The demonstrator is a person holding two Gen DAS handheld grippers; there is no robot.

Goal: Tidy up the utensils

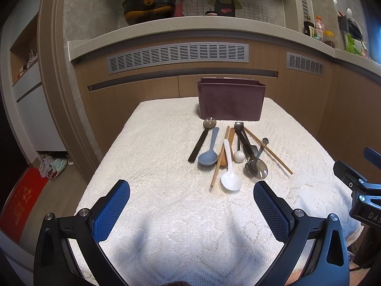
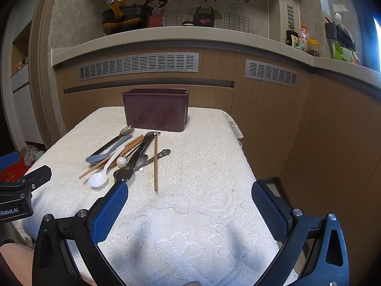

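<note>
A pile of utensils lies on the white lace tablecloth [image 1: 166,190]: a white spoon [image 1: 230,178], a blue-grey spoon [image 1: 208,157], dark metal spoons [image 1: 256,168], a black-handled spoon [image 1: 201,140] and wooden chopsticks [image 1: 220,158]. Behind them stands a dark maroon utensil box [image 1: 231,101], open at the top. My left gripper [image 1: 191,188] is open, hovering just short of the pile. In the right wrist view the pile [image 2: 123,157] lies to the left, one chopstick [image 2: 155,164] apart from it. My right gripper [image 2: 189,190] is open and empty; the box [image 2: 156,109] is ahead.
The table ends at a wooden cabinet front with grey vents [image 1: 177,56]. A countertop above carries a dark pot [image 1: 147,8], bottles and jars [image 1: 319,29]. The right table edge [image 2: 243,147] drops off near the cabinets. A red mat [image 1: 21,202] lies on the floor at left.
</note>
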